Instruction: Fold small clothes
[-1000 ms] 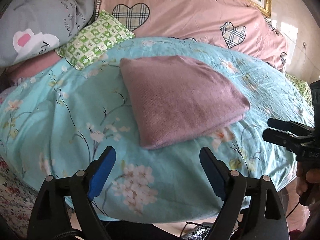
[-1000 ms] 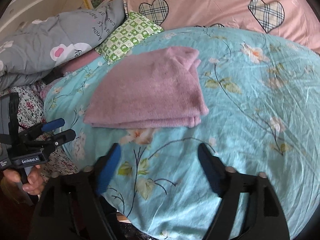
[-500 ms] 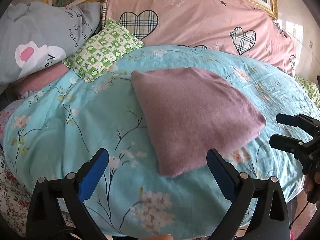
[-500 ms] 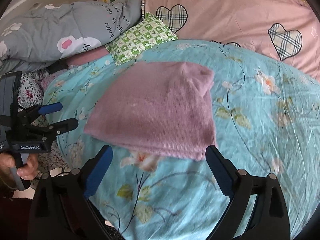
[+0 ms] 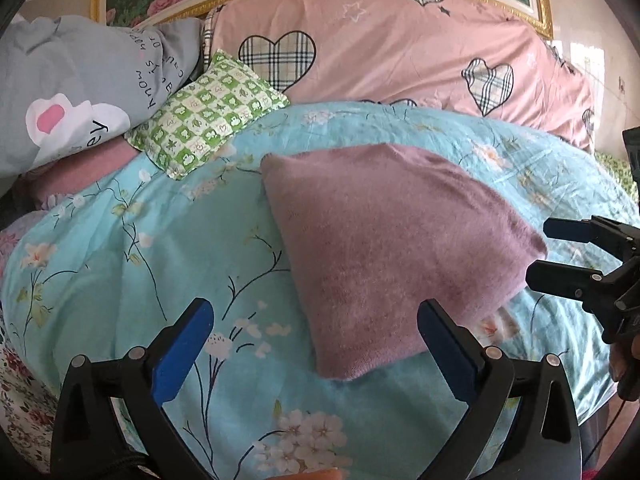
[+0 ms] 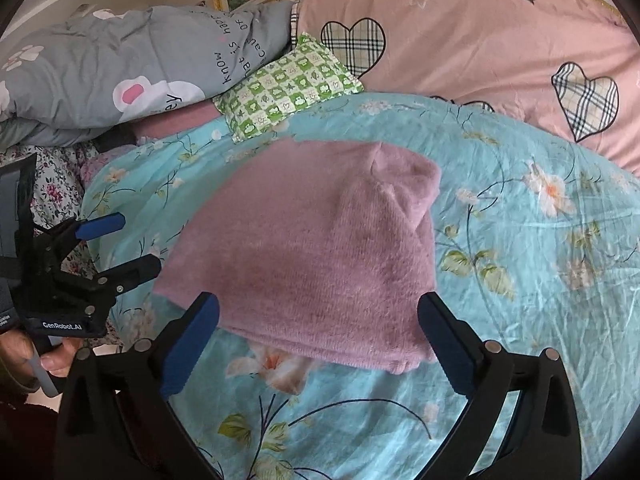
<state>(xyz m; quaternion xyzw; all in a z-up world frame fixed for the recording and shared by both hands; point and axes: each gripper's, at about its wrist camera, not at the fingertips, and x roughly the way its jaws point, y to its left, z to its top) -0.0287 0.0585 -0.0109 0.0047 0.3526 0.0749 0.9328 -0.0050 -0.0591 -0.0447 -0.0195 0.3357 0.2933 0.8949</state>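
One folded mauve garment (image 6: pixel 316 256) is lying on the blue floral quilt (image 6: pixel 520 280). Two grippers, left (image 5: pixel 316 344) and right (image 6: pixel 320 336), are spreading wider, gripping nothing. "GenRobot.AI" is showing on one.

Folded garment (image 5: pixel 384 248) lies on the quilt (image 5: pixel 160 264), mid-bed. Small pillow (image 5: pixel 208 114) sits far-left of it, on the quilt's far edge. Big pillow (image 5: pixel 400 48) behind both. Bundled duvet (image 5: pixel 80 84) far left, beside the small pillow.
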